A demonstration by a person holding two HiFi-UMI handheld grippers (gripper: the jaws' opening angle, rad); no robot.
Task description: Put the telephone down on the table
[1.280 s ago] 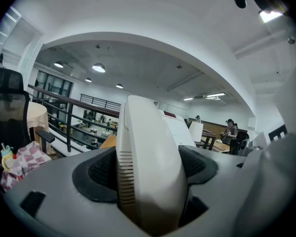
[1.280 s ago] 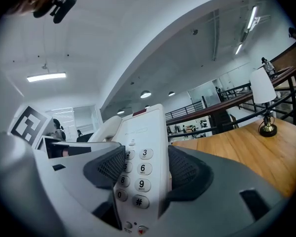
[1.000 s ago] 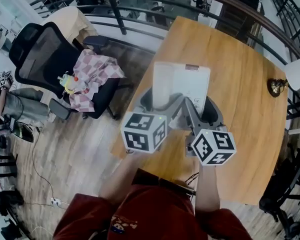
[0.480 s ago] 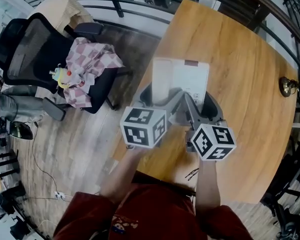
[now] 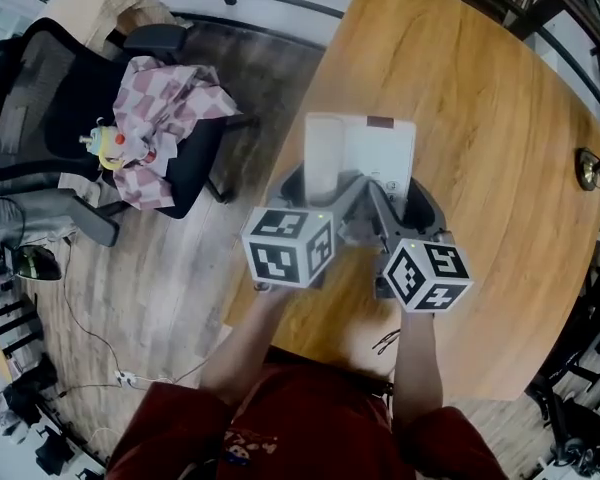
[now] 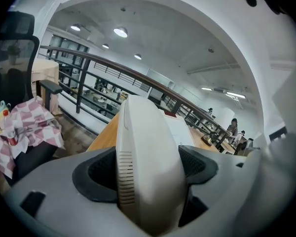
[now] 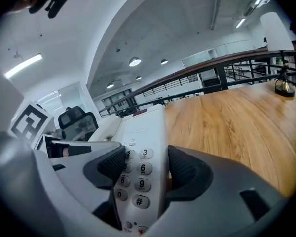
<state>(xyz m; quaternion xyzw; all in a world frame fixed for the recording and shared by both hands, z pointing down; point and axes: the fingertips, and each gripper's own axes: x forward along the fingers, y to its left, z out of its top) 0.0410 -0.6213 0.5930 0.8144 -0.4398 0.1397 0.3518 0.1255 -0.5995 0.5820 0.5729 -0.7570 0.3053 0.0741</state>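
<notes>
A white telephone (image 5: 362,153) is held between both grippers over the left part of the wooden table (image 5: 490,108). My left gripper (image 5: 302,186) is shut on the side with the handset (image 6: 147,162), whose pale ribbed body fills the gap between the dark pads (image 6: 97,171). My right gripper (image 5: 416,208) is shut on the keypad side, its pads (image 7: 183,168) pressing the telephone (image 7: 140,169) beside the number keys. I cannot tell whether the telephone's base touches the table.
A black office chair (image 5: 35,78) with a pink checkered cloth (image 5: 165,113) and a small toy stands on the floor at the left. A small brass object (image 5: 592,168) sits near the table's right edge. A railing runs behind the table (image 7: 246,117).
Both grippers keep their hold on the telephone. In the head view the chair and table have slid up and to the left, so the telephone now lies farther from the table's far edge.
</notes>
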